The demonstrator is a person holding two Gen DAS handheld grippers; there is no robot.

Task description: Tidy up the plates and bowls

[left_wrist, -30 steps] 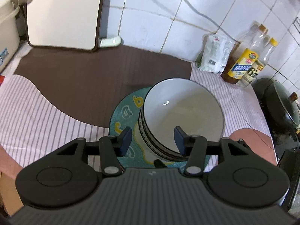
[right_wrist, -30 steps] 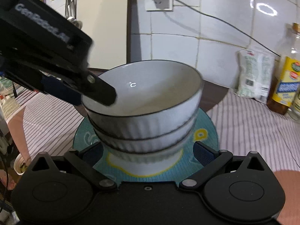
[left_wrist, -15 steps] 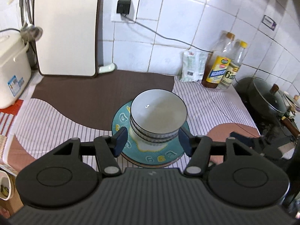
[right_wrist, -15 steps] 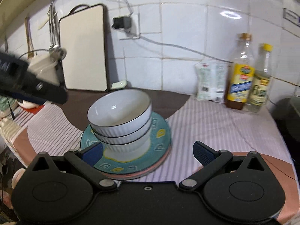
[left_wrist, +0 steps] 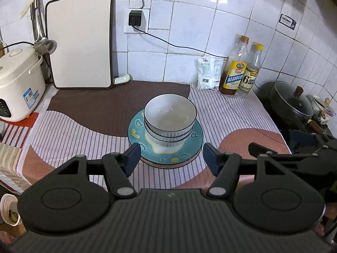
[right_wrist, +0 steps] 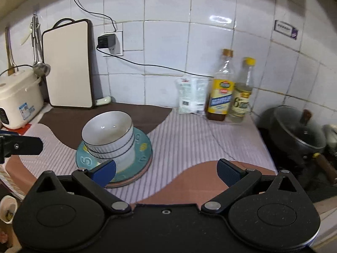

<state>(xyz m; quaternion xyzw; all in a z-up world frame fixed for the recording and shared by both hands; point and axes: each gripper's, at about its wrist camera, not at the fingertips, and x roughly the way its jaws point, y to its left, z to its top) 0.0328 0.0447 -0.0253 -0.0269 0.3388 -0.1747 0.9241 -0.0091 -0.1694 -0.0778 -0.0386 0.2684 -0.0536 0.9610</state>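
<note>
A stack of white ribbed bowls (left_wrist: pixel 170 122) (right_wrist: pixel 108 135) with dark rims stands on a teal plate (left_wrist: pixel 137 135) (right_wrist: pixel 145 147), which lies on a pink plate whose edge shows beneath. The pile rests on the striped cloth of the counter. My left gripper (left_wrist: pixel 169 158) is held back from the pile and above it, its jaws opening with nothing between them. My right gripper (right_wrist: pixel 166 171) hangs open and empty to the right of the pile, drawn back from it. In the left wrist view the right gripper shows at the right edge.
A white cutting board (left_wrist: pixel 80 42) leans on the tiled wall beside a rice cooker (left_wrist: pixel 19 84). Two bottles (left_wrist: pixel 240 69) and a white packet (left_wrist: pixel 208 73) stand at the back right. A lidded dark pot (left_wrist: pixel 292 105) sits on the stove at the right.
Both grippers have pulled back and upward from the bowl stack, which now looks smaller. The left jaws have widened. The bowls and plates have stayed in place.
</note>
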